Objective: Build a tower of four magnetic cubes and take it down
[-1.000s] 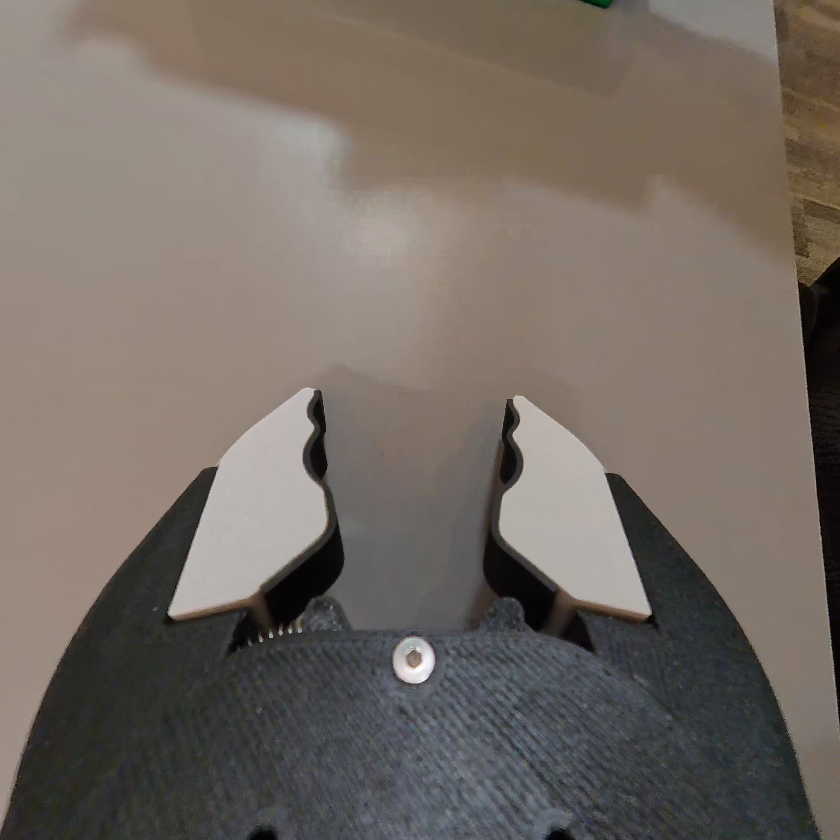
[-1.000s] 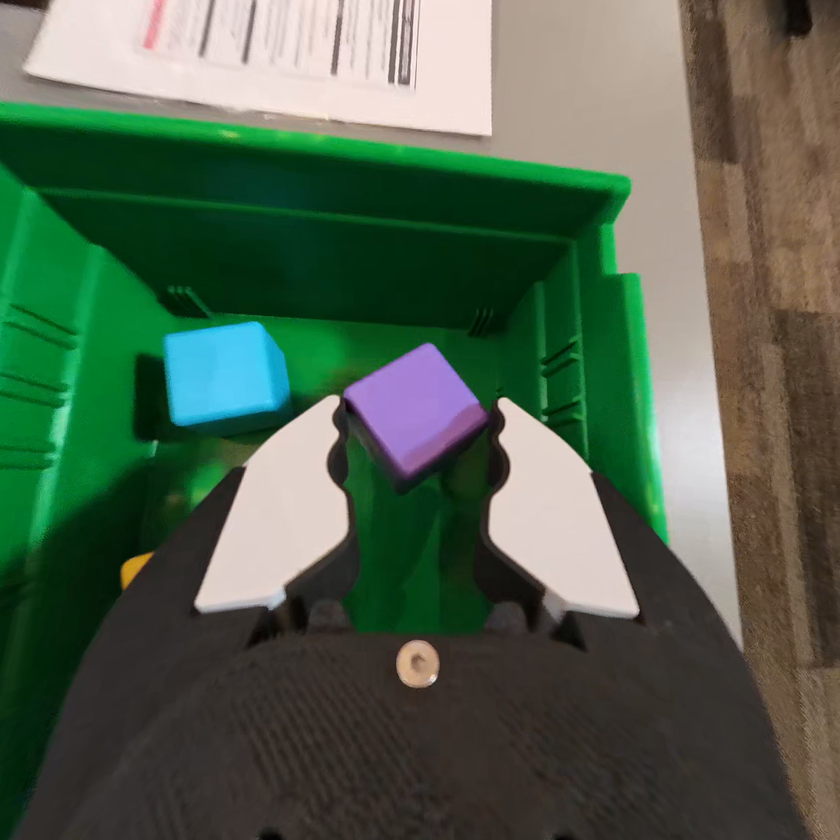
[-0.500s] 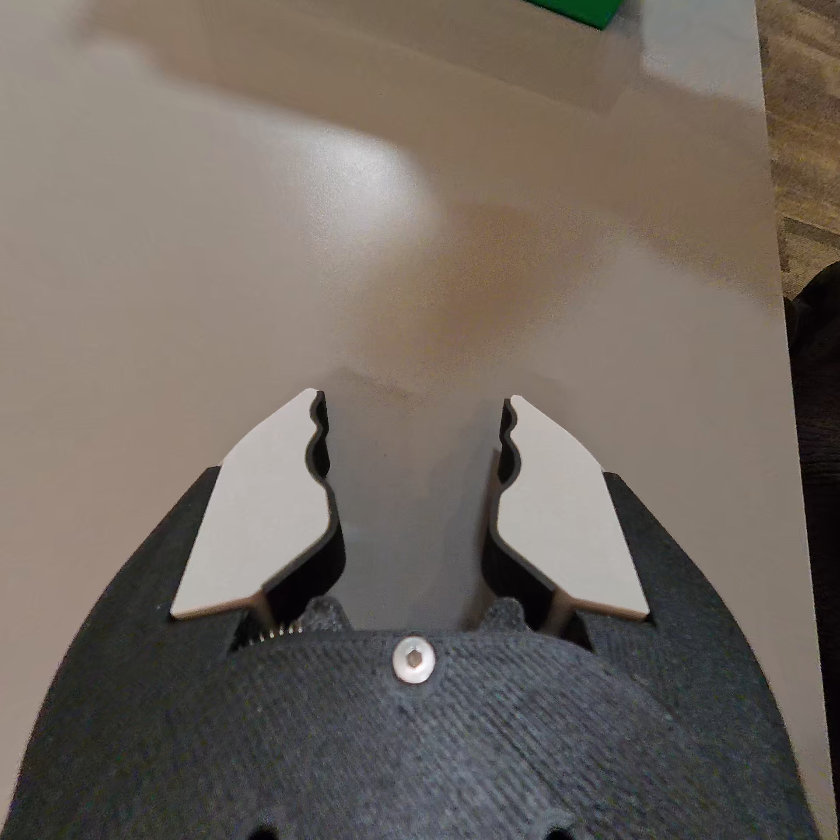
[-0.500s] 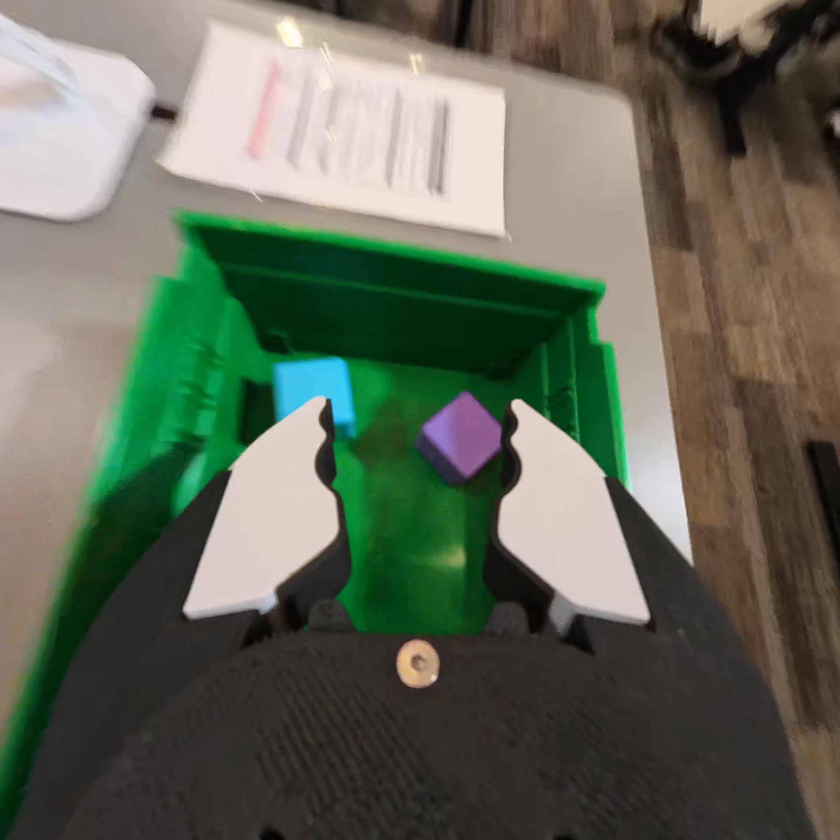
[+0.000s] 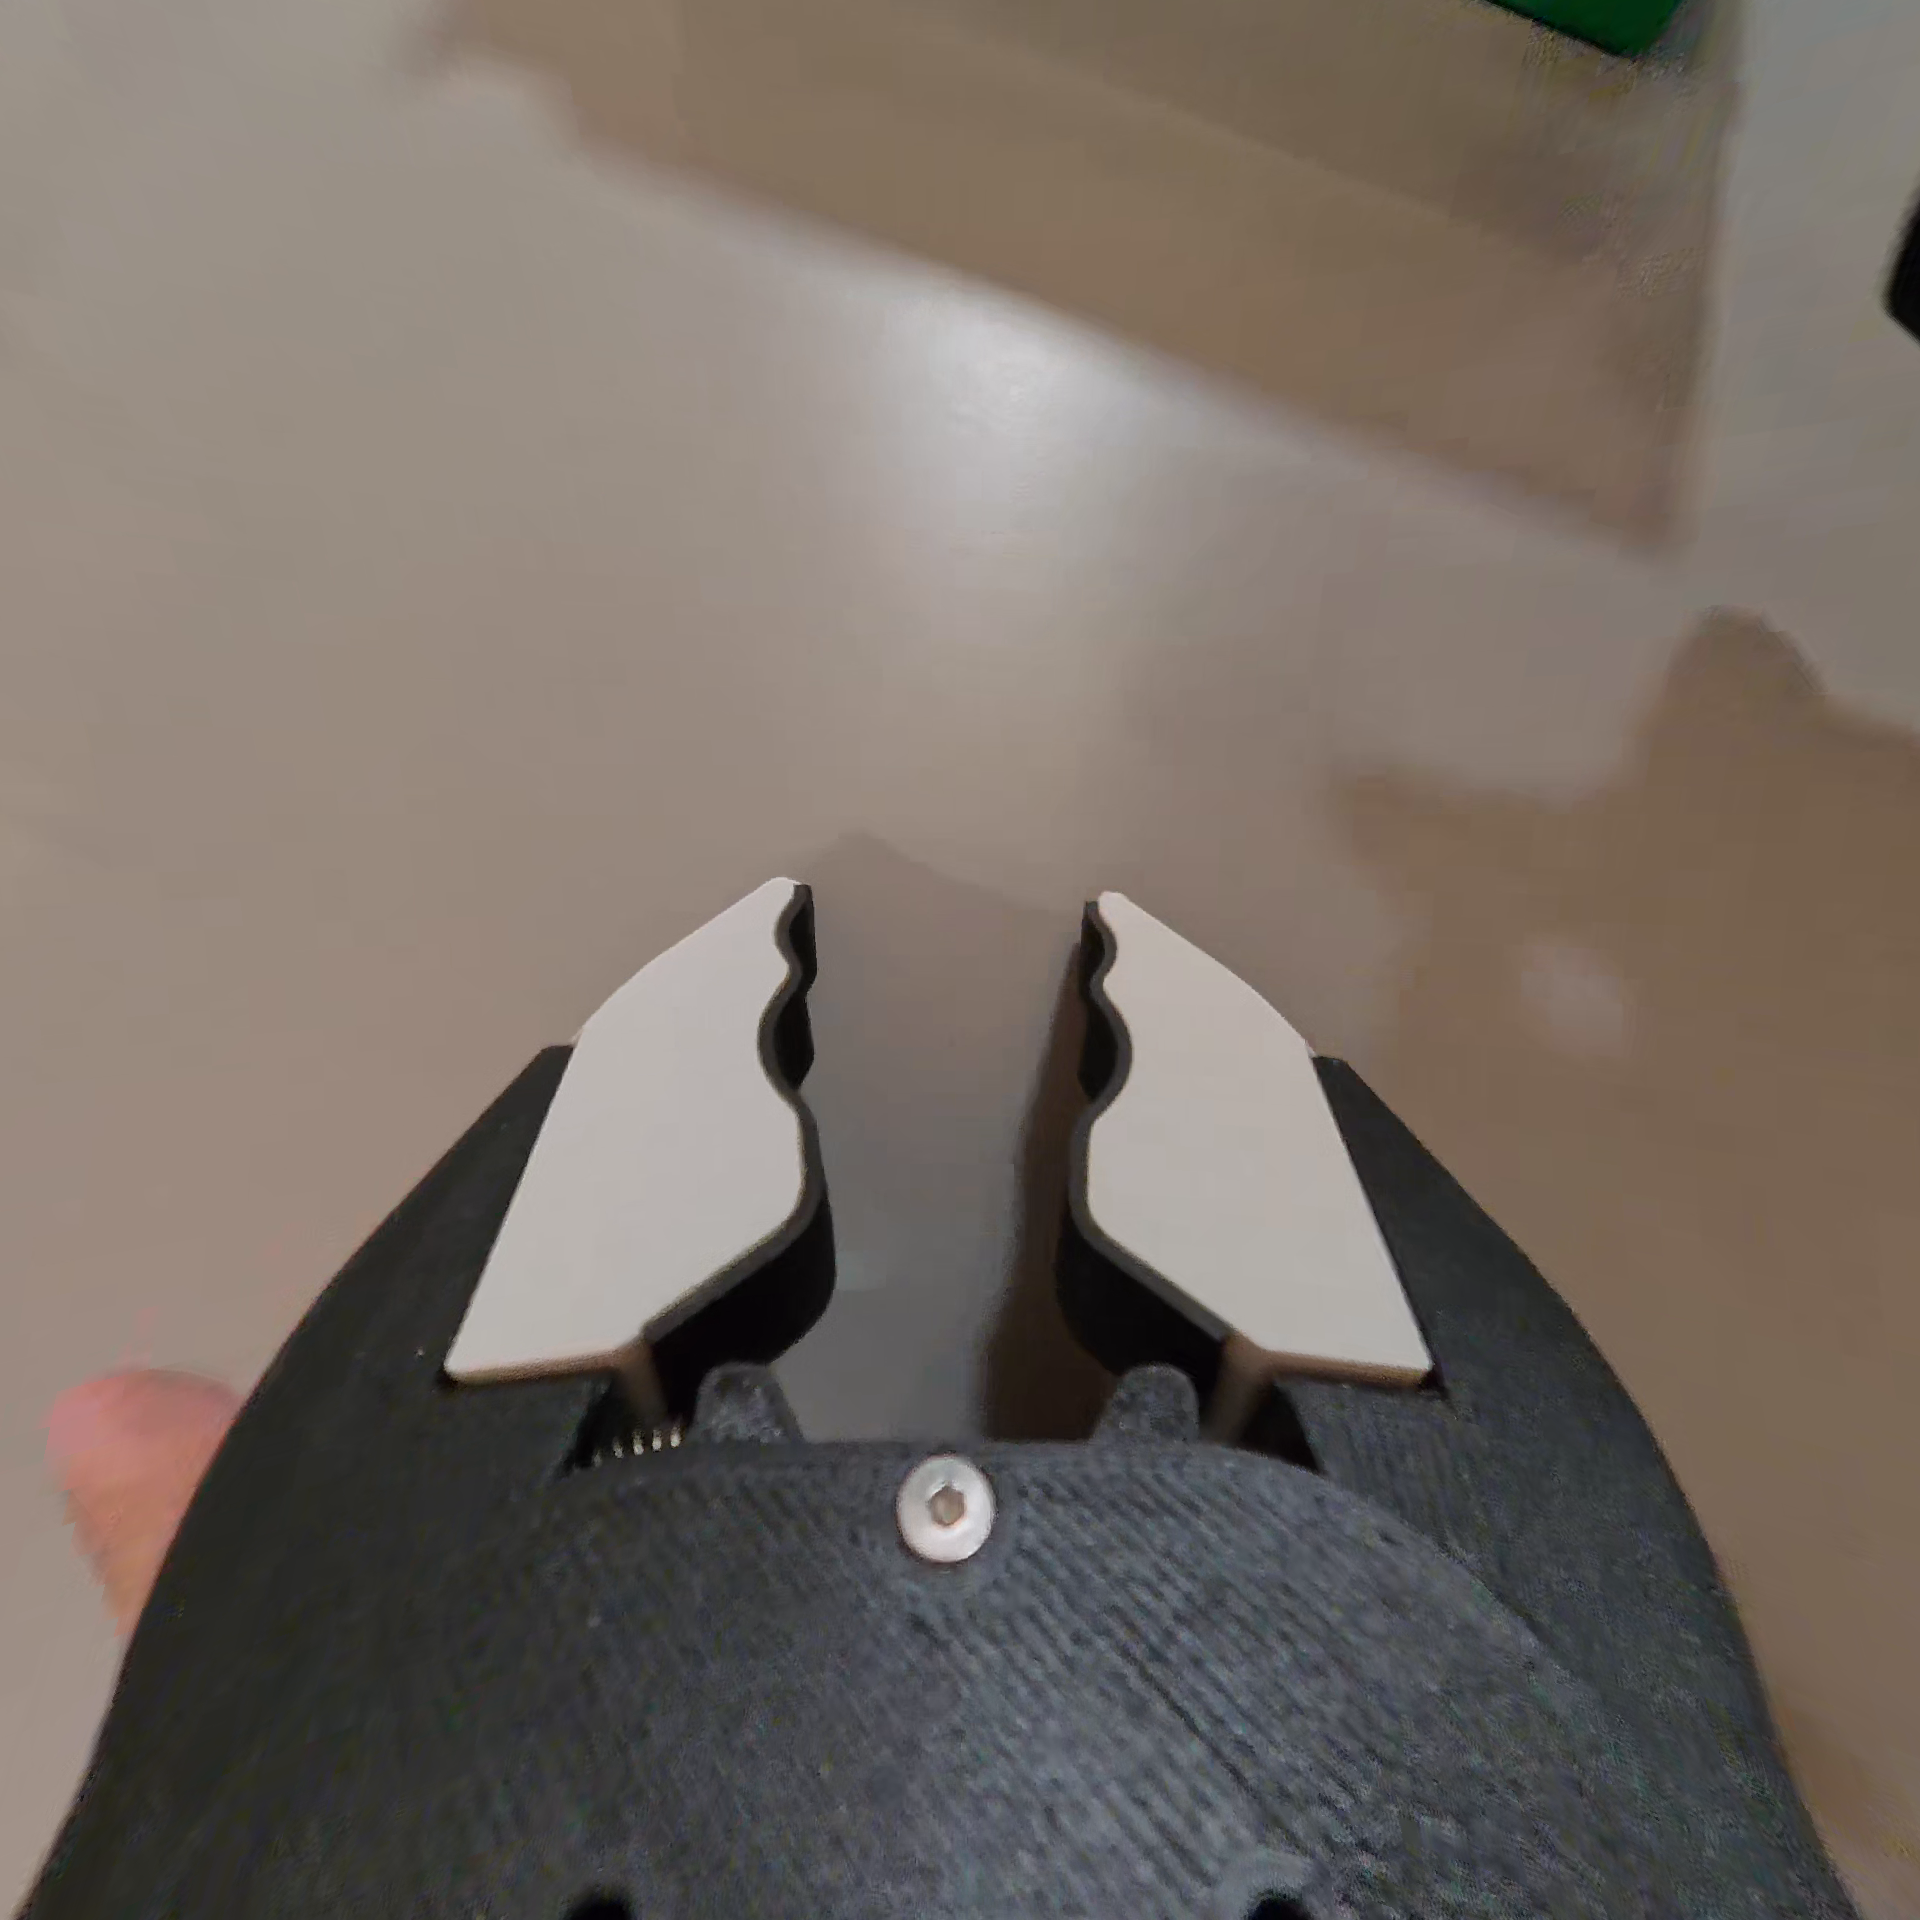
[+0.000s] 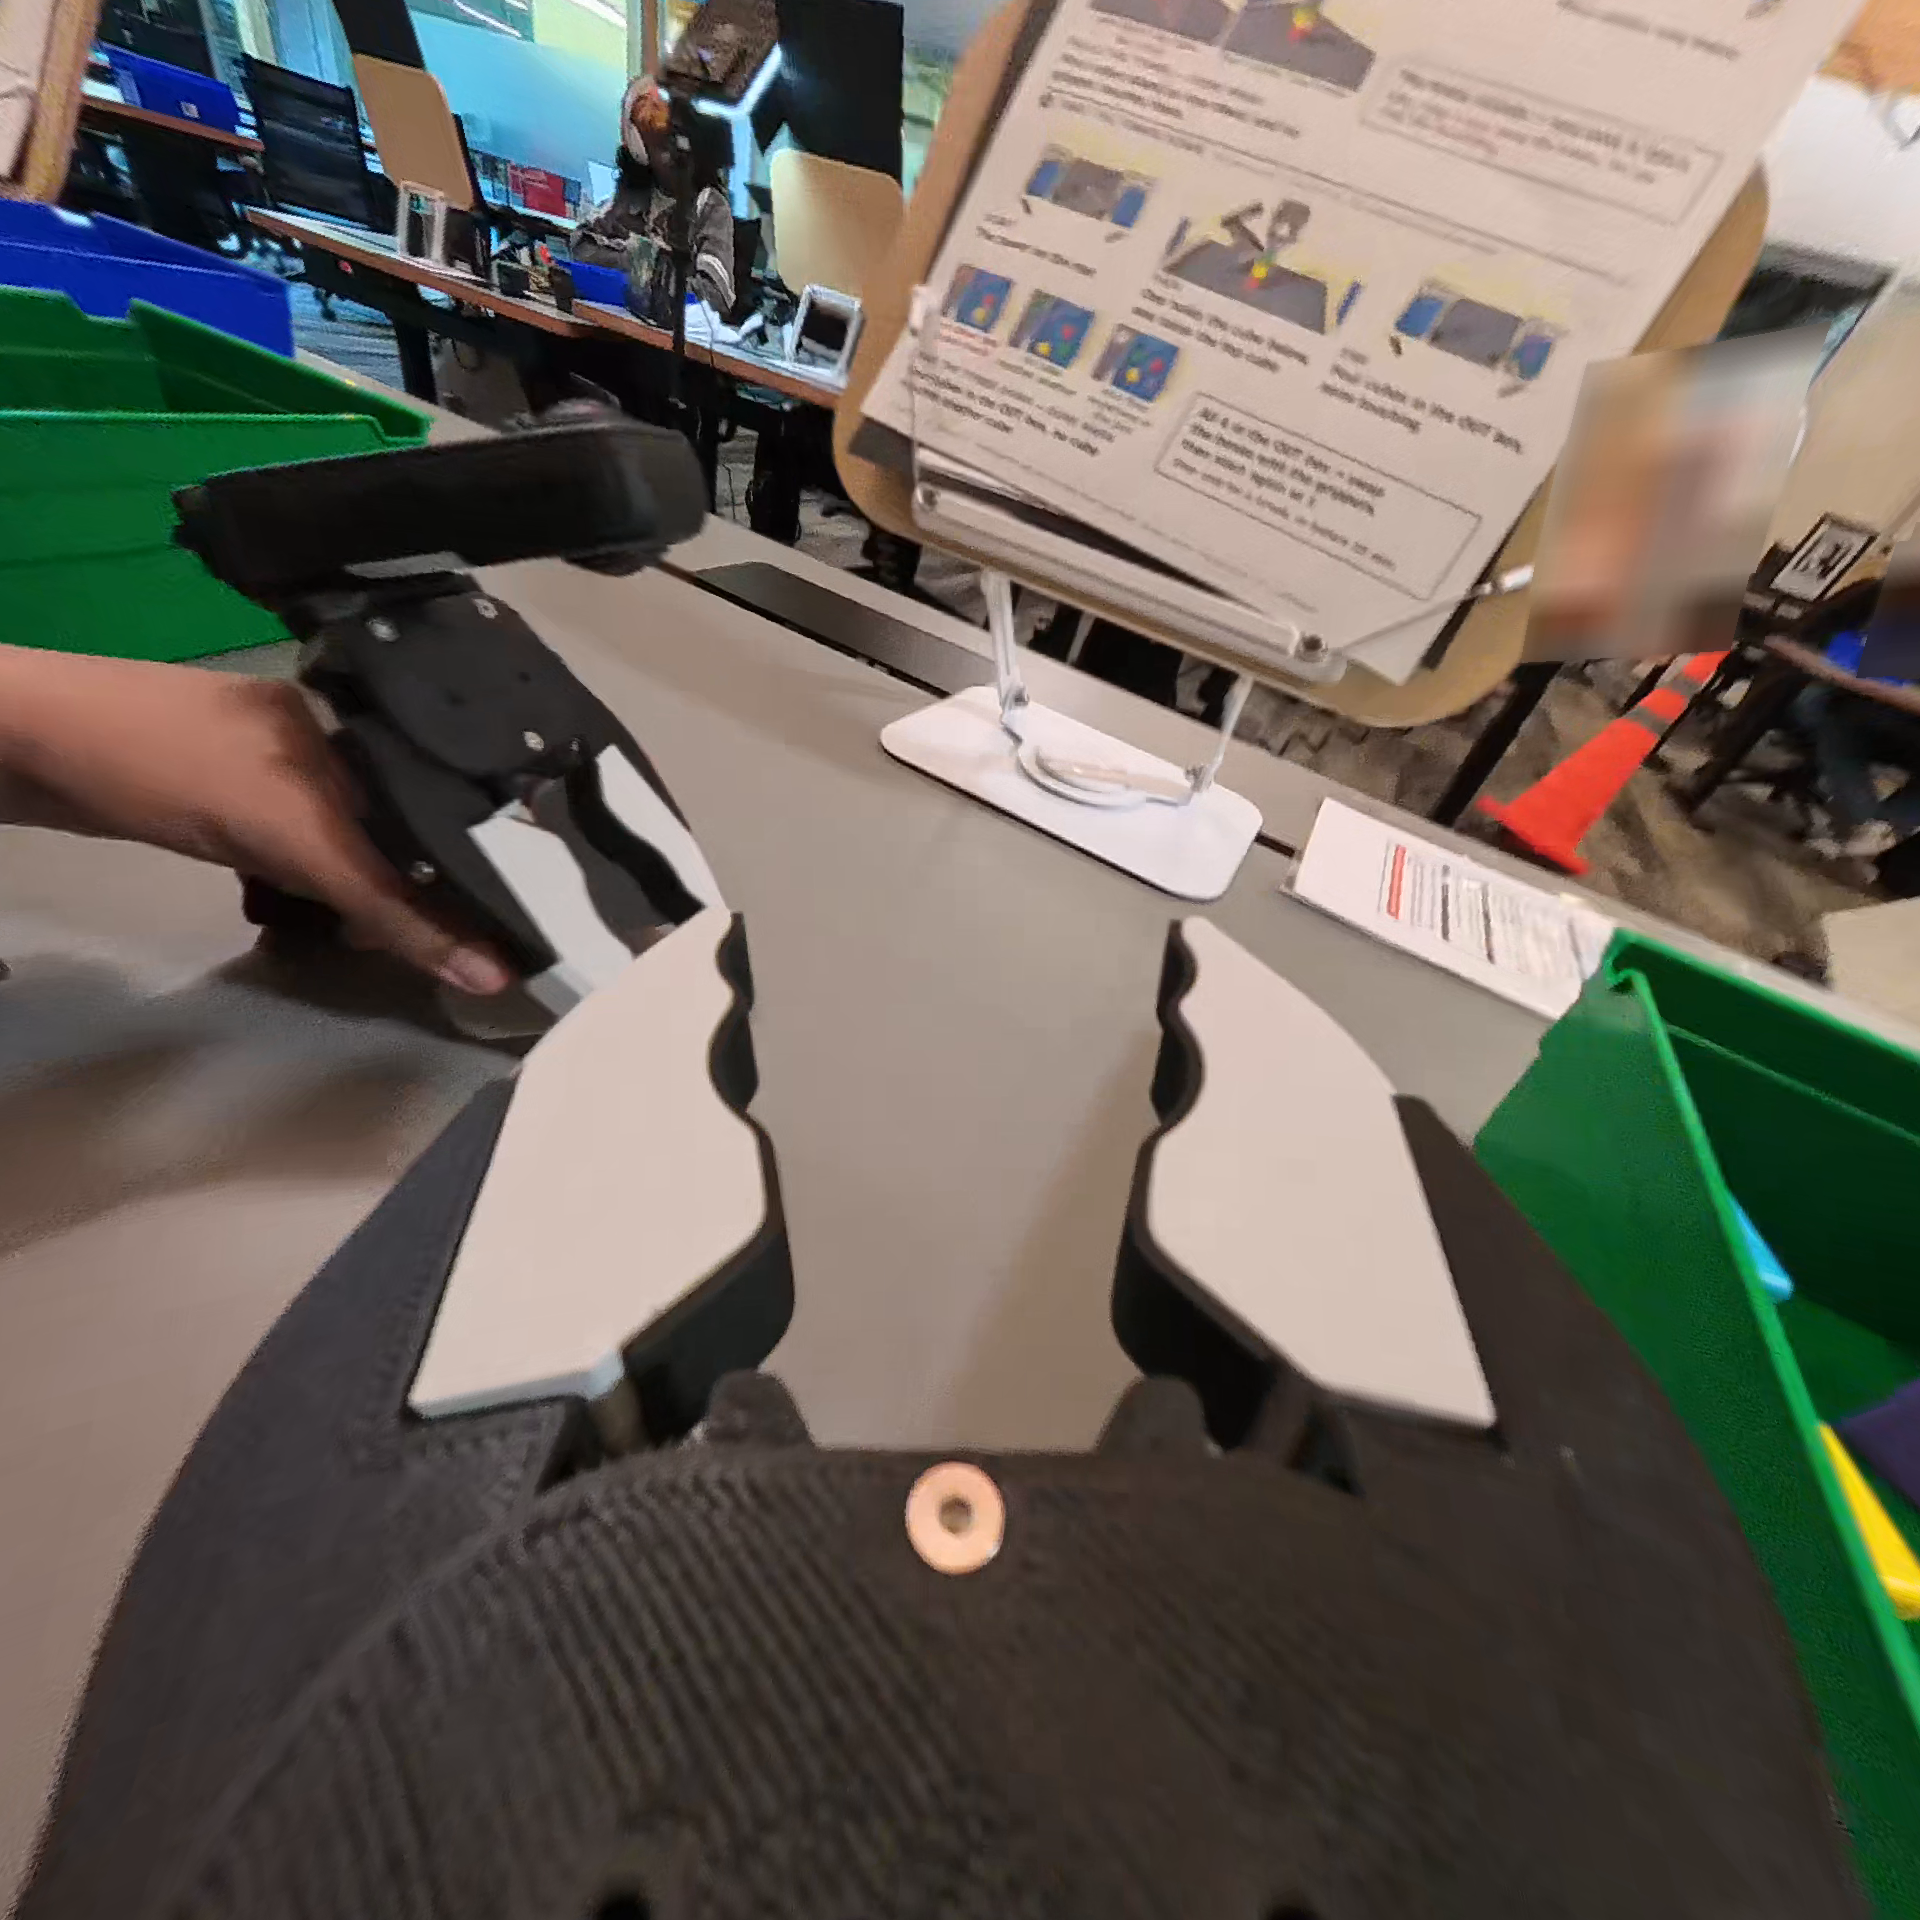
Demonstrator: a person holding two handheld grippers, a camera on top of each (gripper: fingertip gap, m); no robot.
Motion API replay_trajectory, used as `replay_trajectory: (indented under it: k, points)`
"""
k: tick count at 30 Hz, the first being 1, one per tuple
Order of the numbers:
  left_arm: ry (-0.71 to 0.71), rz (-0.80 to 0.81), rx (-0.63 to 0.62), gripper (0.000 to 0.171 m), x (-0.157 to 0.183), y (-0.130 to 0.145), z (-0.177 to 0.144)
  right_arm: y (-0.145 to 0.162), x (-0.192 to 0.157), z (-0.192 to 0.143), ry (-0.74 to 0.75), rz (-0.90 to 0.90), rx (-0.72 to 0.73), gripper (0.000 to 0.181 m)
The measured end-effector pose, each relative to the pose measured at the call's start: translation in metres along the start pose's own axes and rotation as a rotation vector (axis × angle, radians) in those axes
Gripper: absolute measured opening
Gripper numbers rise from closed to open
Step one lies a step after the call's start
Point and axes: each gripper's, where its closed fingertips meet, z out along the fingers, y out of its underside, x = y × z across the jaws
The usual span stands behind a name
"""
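Observation:
My right gripper (image 6: 951,935) is open and empty, low over the grey table (image 6: 935,1195), just left of a green bin (image 6: 1621,1164). Inside that bin I see slivers of a light blue cube (image 6: 1761,1262), a yellow piece (image 6: 1870,1527) and a dark purple one (image 6: 1886,1439). My left gripper (image 5: 948,904) is open with a narrow gap and empty, over bare table. It also shows in the right wrist view (image 6: 629,935), held by a hand (image 6: 208,790), tips pointing down near the table.
A clipboard with printed sheets (image 6: 1299,312) stands on a white base (image 6: 1070,790) at the back. A paper sheet (image 6: 1444,904) lies beside the bin. Green bins (image 6: 156,468) and a blue bin (image 6: 135,270) sit far left. A green bin corner (image 5: 1558,21) shows.
My right gripper let the purple cube drop into the green bin, pulled out and swung left to face across the table. My left gripper's jaws have narrowed.

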Motion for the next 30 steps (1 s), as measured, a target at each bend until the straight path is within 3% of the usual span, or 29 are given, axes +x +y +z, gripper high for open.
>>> replay_trajectory:
  k: [5,8,10,13,17,19,23,28,30]
  points:
    - [-0.058,-0.118,0.032,0.045,-0.013,-0.004,-0.002,-0.003,-0.016,0.003,-0.043,0.053,0.057,0.045]
    - [-0.066,-0.163,0.05,0.037,-0.018,-0.005,-0.003,0.006,-0.019,0.004,-0.103,0.173,0.036,0.001]
    - [-0.112,-0.212,0.086,0.034,-0.028,-0.009,-0.007,0.01,-0.007,0.008,-0.049,0.277,0.02,0.0]
    - [-0.122,-0.235,0.281,0.001,-0.032,-0.035,-0.025,0.022,0.007,0.013,0.005,0.335,-0.055,0.0]
    - [-0.262,-0.208,0.544,0.0,-0.047,-0.062,-0.062,0.02,0.023,0.012,0.085,0.303,-0.029,0.0]
    - [-0.374,-0.24,0.631,0.0,-0.059,-0.068,-0.076,0.015,0.033,0.009,0.142,0.284,-0.004,0.0]
    - [-0.394,-0.357,0.726,0.0,-0.065,-0.075,-0.09,0.008,0.032,0.004,0.137,0.258,0.022,0.0]
    - [-0.43,-0.068,0.75,0.0,-0.04,-0.087,-0.097,0.004,0.022,0.003,0.093,0.203,0.042,0.0]
    - [-0.445,-0.036,0.788,0.0,-0.034,-0.09,-0.099,0.006,0.018,0.004,0.075,0.193,0.037,0.001]
